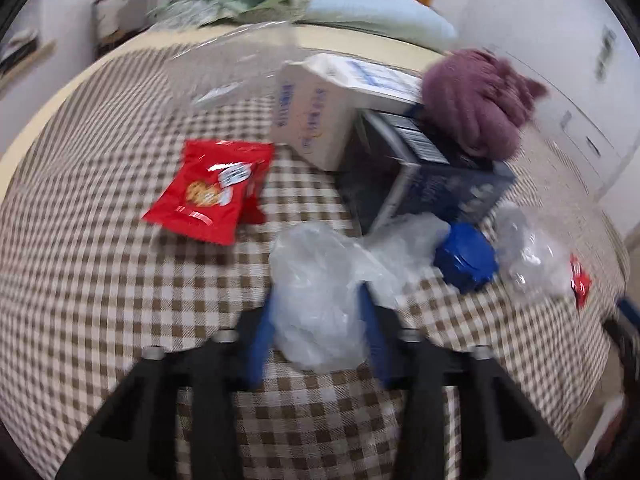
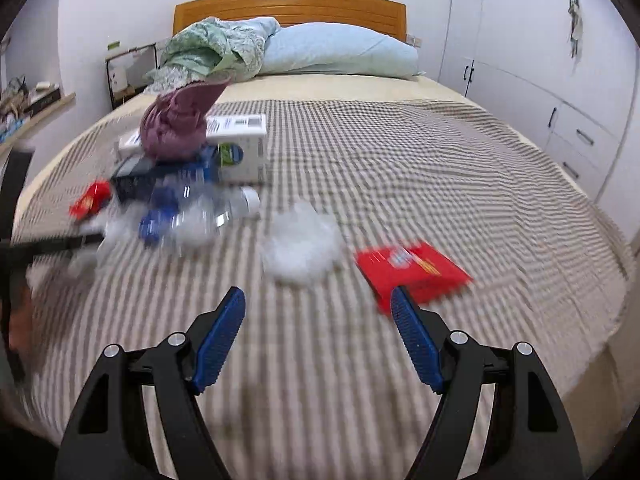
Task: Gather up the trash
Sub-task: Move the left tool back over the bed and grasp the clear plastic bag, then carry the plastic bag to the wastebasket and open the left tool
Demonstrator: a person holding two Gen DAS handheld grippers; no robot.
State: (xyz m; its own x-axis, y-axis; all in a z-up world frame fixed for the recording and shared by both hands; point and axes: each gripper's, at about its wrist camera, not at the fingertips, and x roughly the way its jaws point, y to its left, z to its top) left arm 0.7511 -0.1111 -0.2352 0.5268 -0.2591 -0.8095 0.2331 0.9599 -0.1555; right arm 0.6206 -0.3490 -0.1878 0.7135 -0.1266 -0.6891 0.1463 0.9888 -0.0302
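- The left gripper (image 1: 320, 300) points down at a checked bedspread (image 1: 100, 300), and its blue jaws are clenched on a crumpled clear plastic bag (image 1: 316, 292) that bulges out between and above them.
- Beyond that bag, in the left wrist view, lie a red snack packet (image 1: 210, 190), a white carton (image 1: 316, 120) lying on its side and a dark blue box (image 1: 432, 184) leaning against it.
- A purple knitted garment (image 1: 480, 104) sits on top of the two boxes.
- To the right of the held bag are a blue crumpled wrapper (image 1: 466, 260) and a crushed clear plastic bottle (image 1: 528, 256), close together on the bedspread.
- The right gripper (image 2: 318, 332) hangs above the bedspread with its jaws released and spread wide, nothing between them.
- Just ahead of the right jaws lies a second wad of clear plastic (image 2: 300, 248), and beside it a flat red packet (image 2: 412, 268), whose near corner sits behind the tip of the right-hand jaw.
- Whether that jaw touches the packet cannot be told through the blur.
- At the far end of the bed are a pale blue pillow (image 2: 340, 50), a green patterned quilt (image 2: 212, 48) and a wooden headboard (image 2: 292, 6).
- White wardrobes (image 2: 520, 60) stand along the right wall.
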